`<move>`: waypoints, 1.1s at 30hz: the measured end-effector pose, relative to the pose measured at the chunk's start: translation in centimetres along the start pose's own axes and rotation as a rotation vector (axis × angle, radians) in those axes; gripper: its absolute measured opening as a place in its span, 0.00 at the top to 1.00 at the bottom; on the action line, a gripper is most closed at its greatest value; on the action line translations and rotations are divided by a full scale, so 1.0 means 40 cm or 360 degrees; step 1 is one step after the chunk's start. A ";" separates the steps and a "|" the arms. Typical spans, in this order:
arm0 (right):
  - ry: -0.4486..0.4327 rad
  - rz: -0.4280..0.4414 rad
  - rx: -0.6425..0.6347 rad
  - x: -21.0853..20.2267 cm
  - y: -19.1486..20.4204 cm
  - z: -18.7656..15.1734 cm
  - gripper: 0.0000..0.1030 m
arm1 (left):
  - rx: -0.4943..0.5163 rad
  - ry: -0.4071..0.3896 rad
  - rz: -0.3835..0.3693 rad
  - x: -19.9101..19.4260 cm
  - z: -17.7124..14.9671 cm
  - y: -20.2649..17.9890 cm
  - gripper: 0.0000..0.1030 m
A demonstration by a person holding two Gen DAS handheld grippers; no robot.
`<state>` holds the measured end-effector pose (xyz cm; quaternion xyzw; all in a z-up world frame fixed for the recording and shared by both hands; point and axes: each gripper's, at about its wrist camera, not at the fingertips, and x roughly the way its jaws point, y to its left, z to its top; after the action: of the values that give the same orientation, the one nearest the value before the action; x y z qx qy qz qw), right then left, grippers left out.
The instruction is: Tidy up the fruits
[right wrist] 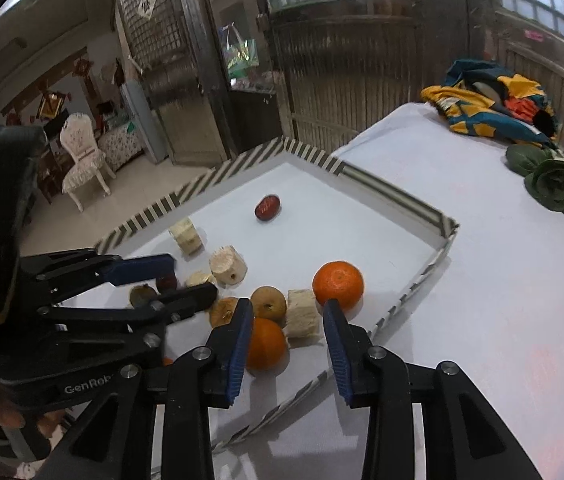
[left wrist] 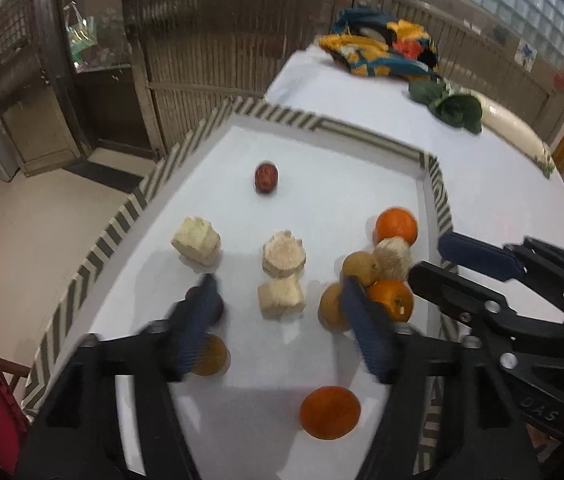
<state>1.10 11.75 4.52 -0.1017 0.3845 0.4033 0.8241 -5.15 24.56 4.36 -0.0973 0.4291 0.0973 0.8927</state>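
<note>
Both grippers, left gripper (left wrist: 278,320) and right gripper (right wrist: 288,336), tilt down over the tray (left wrist: 438,188).

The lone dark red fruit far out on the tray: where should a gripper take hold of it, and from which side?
Probably across its short middle, coming down from above. The dark red fruit is a small oval lying on its side, apart from the other fruit, with bare tray all around, so fingers can straddle its narrow width freely.
</note>
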 end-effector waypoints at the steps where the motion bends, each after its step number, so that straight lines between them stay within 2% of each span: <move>1: -0.0023 -0.0006 0.0011 -0.012 0.000 -0.002 0.66 | -0.0005 -0.0029 0.0006 -0.011 -0.001 -0.001 0.34; 7: -0.0197 -0.0106 0.0081 -0.097 0.003 -0.027 0.65 | 0.0005 -0.0187 0.0112 -0.071 -0.014 -0.025 0.34; 9: -0.0240 -0.0156 0.0107 -0.125 0.008 -0.045 0.61 | 0.0000 -0.0237 0.0124 -0.093 -0.022 -0.034 0.33; 11: -0.0275 -0.0209 0.0119 -0.146 0.011 -0.061 0.51 | 0.0003 -0.0291 0.0126 -0.118 -0.033 -0.045 0.33; 15: -0.0345 -0.0267 0.0125 -0.193 0.021 -0.090 0.50 | 0.0019 -0.0386 0.0133 -0.162 -0.056 -0.069 0.33; 19: -0.0358 -0.0237 0.0160 -0.225 0.014 -0.116 0.50 | 0.0044 -0.0416 0.0100 -0.190 -0.077 -0.093 0.33; 24: -0.0350 -0.0233 0.0197 -0.240 0.003 -0.144 0.50 | 0.0065 -0.0452 0.0136 -0.218 -0.100 -0.113 0.33; 33: -0.0342 -0.0234 0.0195 -0.253 0.000 -0.160 0.50 | 0.0038 -0.0443 0.0157 -0.228 -0.107 -0.111 0.33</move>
<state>-6.29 2.76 7.39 -0.0354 0.3093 0.3262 0.8926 -12.79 18.37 9.31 -0.0510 0.3067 0.1485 0.9388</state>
